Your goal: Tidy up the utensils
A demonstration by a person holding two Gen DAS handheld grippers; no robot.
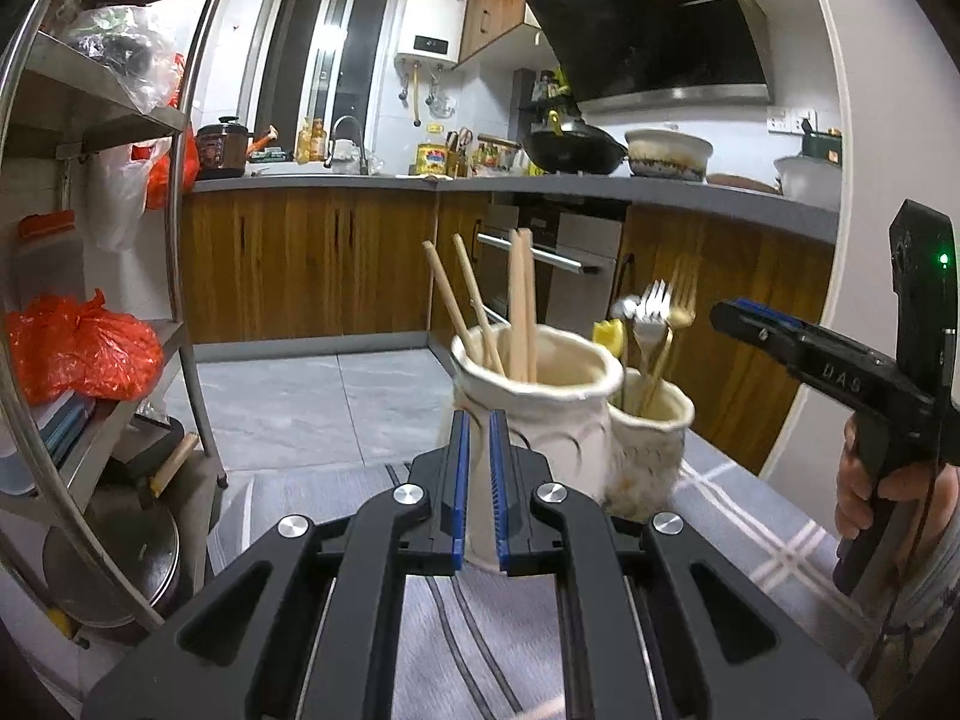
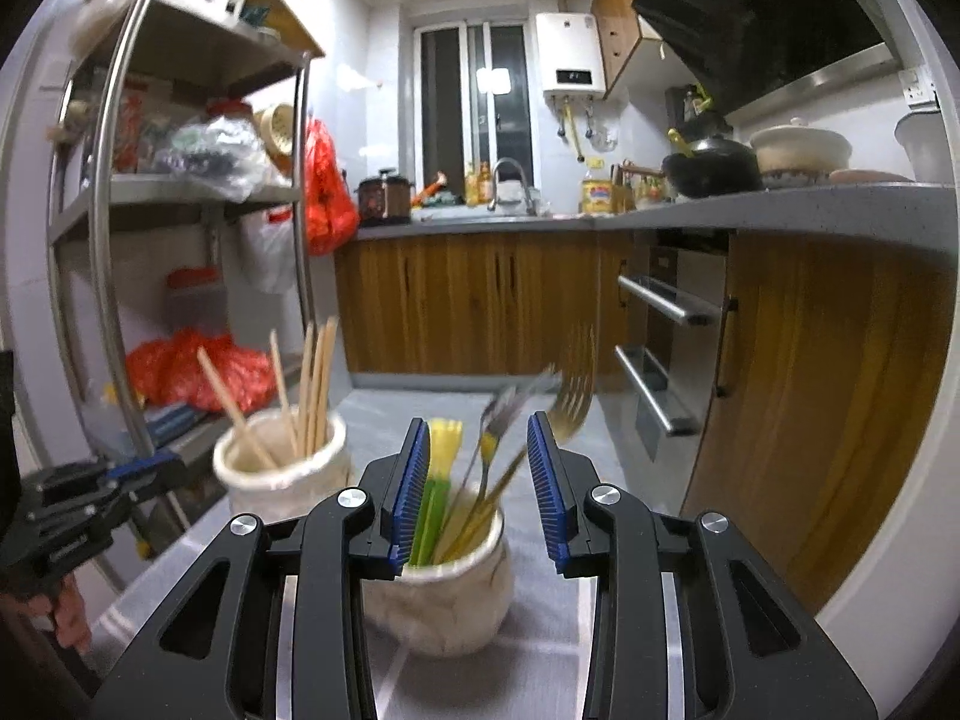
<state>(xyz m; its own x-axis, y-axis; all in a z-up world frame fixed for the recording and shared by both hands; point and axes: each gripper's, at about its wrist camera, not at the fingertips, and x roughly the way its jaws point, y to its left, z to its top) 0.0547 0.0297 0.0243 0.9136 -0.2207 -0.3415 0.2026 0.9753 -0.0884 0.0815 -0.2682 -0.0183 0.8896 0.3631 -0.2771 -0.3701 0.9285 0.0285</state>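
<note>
A metal shelf rack [image 2: 108,252] stands on the left, holding red plastic bags [image 1: 78,348] and clear bags [image 1: 120,54]. A grey counter [image 1: 600,189] runs along wooden cabinets [image 1: 300,264] at the back. On it sit a black wok [image 1: 576,150], a white lidded pot [image 1: 669,153], a yellow oil bottle [image 1: 432,153] and a dark cooker [image 1: 222,147] near the sink faucet [image 1: 348,138]. A white water heater [image 1: 431,21] hangs beside the window [image 1: 324,54], and a black range hood [image 1: 654,24] slants above the wok.

The only legible lettering is "DAS", raised on the black body of the right tool [image 1: 729,313].
</note>
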